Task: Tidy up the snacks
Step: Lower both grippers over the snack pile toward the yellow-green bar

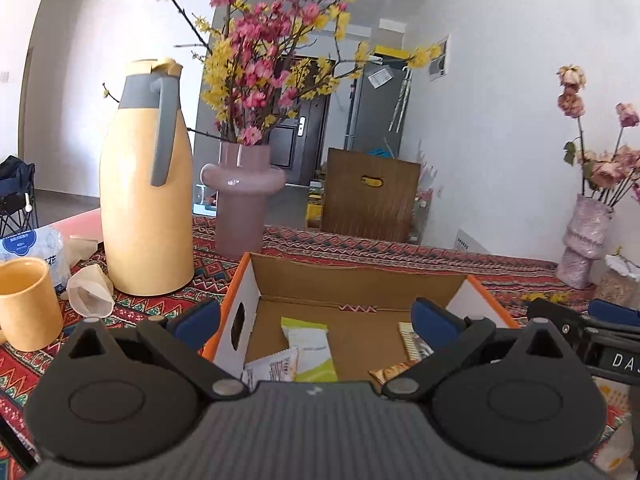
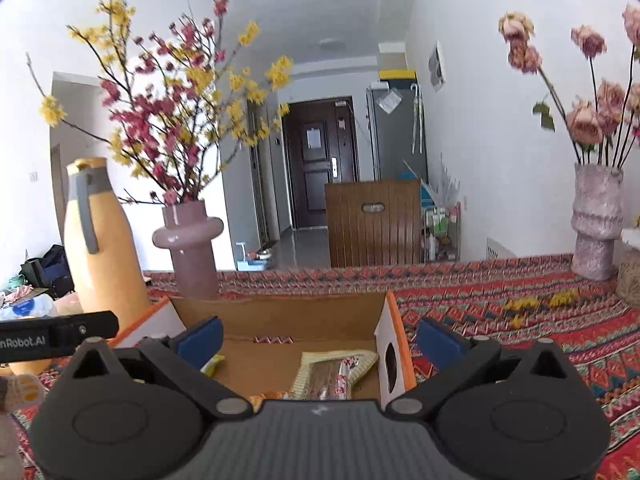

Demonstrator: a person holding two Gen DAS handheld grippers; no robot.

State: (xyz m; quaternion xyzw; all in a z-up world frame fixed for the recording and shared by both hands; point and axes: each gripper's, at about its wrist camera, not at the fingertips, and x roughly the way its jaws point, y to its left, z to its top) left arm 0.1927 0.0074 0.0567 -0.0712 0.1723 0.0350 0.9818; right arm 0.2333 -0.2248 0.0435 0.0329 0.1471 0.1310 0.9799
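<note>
An open cardboard box (image 1: 360, 280) with orange rims sits on the patterned tablecloth, and snack packets lie on its floor. In the left wrist view I see a green and white packet (image 1: 312, 350), a white packet (image 1: 272, 368) and a brown wrapper (image 1: 394, 372). My left gripper (image 1: 316, 320) hangs open over the box's near side, nothing between its blue pads. In the right wrist view, a clear packet of brown bars (image 2: 332, 372) lies by the box's right wall (image 2: 390, 354). My right gripper (image 2: 320, 338) stands open and empty above the box.
A tall yellow thermos (image 1: 146, 184) and a pink vase of blossoms (image 1: 240, 200) stand behind the box at left. A yellow mug (image 1: 28, 304), tissue pack (image 1: 36, 248) and paper cups (image 1: 90, 290) sit far left. A textured vase of roses (image 2: 596, 220) stands at right.
</note>
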